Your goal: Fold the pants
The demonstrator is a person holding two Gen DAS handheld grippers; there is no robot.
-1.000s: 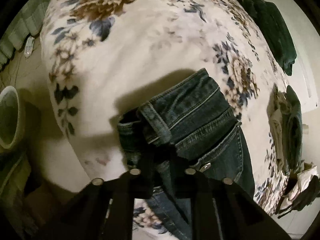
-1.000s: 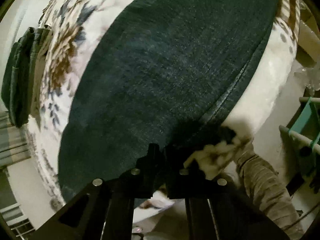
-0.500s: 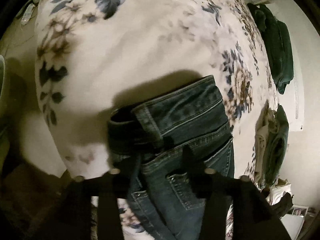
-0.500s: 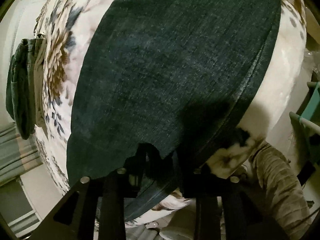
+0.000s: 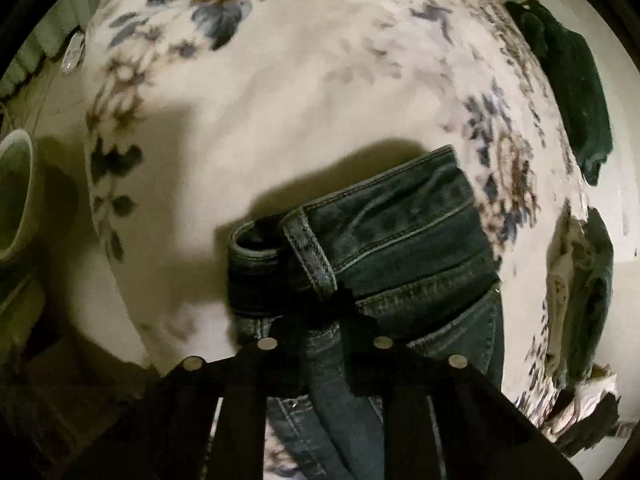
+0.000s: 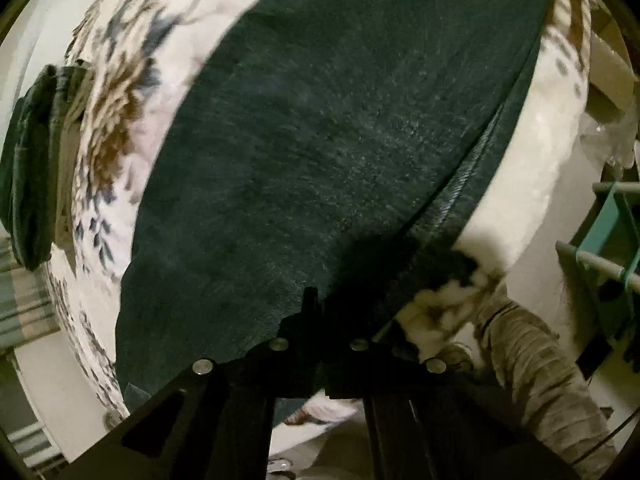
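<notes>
Dark blue jeans lie on a bed with a floral cover [image 5: 280, 100]. In the left wrist view I see the waistband end of the jeans [image 5: 392, 232], bunched with a belt loop turned up. My left gripper [image 5: 324, 320] is shut on the waistband fabric and lifts it a little. In the right wrist view the leg of the jeans [image 6: 340, 140] stretches away across the bed. My right gripper [image 6: 320, 312] is shut on the leg's near edge by the side seam.
Folded dark green clothes [image 5: 572, 92] lie at the bed's far right edge, with more folded clothes [image 5: 584, 292] nearer. A round bin [image 5: 12, 196] stands left of the bed. A teal rack [image 6: 608, 232] stands right of the bed. The person's trouser leg [image 6: 532, 372] is nearby.
The left gripper opened wider and then closed again on the waistband, which is now raised more. The right gripper kept its hold on the leg edge and shifted slightly.
</notes>
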